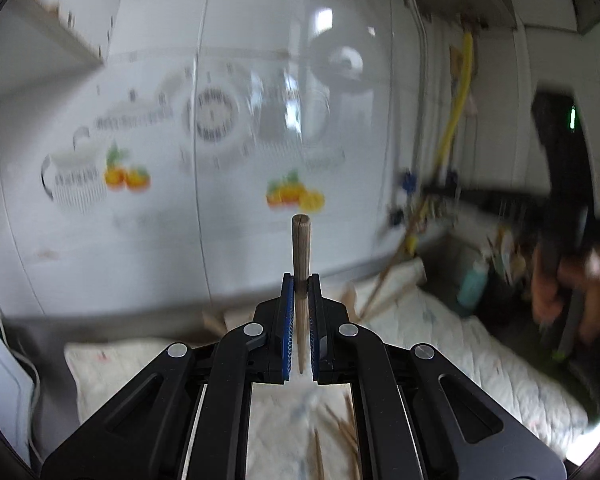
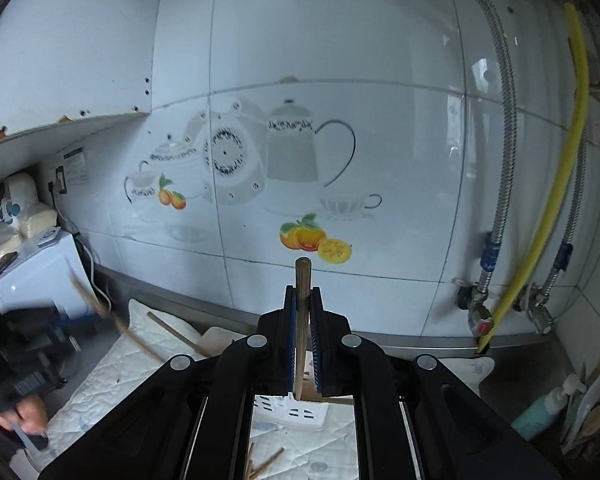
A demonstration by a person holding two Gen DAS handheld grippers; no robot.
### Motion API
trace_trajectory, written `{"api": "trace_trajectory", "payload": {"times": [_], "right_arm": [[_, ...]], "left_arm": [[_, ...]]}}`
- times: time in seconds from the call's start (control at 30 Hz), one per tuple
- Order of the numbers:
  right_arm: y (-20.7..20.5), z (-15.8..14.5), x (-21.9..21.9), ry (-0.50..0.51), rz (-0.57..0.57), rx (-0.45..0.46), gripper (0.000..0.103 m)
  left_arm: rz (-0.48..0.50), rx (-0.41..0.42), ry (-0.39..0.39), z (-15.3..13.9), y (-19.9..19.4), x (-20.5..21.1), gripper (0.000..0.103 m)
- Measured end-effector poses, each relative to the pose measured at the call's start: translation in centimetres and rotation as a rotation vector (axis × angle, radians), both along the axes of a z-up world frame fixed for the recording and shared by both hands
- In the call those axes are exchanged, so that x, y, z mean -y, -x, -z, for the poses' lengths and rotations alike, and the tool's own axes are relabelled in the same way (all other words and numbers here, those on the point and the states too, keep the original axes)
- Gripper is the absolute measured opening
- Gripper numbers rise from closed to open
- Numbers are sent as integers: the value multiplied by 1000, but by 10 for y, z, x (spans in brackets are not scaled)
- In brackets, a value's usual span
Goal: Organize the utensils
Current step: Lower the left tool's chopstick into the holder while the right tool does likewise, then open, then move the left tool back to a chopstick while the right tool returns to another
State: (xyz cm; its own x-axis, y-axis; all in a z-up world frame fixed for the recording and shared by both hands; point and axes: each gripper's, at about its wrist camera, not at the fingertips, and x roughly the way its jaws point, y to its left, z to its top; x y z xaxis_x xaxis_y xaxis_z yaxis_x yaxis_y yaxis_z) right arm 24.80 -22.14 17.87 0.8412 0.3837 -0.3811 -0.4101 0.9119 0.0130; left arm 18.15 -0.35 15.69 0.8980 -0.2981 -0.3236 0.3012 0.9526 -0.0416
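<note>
Loose chopsticks (image 2: 262, 466) lie on a quilted mat (image 2: 100, 376) before the tiled wall (image 2: 340, 40). A soap bottle (image 2: 540, 412) stands at the mat's right, pipes (image 2: 496, 208) behind it.

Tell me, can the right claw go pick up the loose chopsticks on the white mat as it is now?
Probably not yet. The right claw is already shut on a chopstick, so its fingers are occupied. The loose chopsticks lie uncovered on the white mat just below, so the path itself looks free.

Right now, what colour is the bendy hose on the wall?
Yellow. The hose shows best in the right wrist view.
</note>
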Motion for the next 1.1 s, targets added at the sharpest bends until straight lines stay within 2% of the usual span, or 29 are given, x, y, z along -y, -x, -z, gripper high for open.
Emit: {"api": "trace_trajectory", "payload": {"times": [0.13, 0.2, 0.37, 0.63, 0.9, 1.1], "right_arm": [[-16, 15, -6, 9, -7, -29, 7], [-21, 22, -10, 15, -8, -43, 7], [-33, 38, -13, 28, -12, -76, 7], [-37, 51, -13, 68, 2, -94, 7], [-19, 42, -3, 71, 26, -56, 15], [24, 40, 5, 67, 12, -35, 18]], "left_arm": [[-41, 76, 8, -26, -14, -3, 5], [-63, 88, 0, -30, -24, -3, 5], [-95, 8, -3, -9, -57, -5, 5], [-110, -104, -14, 33, -80, -10, 6], [-106, -92, 5, 31, -71, -10, 8], [-108, -50, 27, 18, -35, -14, 22]]}}
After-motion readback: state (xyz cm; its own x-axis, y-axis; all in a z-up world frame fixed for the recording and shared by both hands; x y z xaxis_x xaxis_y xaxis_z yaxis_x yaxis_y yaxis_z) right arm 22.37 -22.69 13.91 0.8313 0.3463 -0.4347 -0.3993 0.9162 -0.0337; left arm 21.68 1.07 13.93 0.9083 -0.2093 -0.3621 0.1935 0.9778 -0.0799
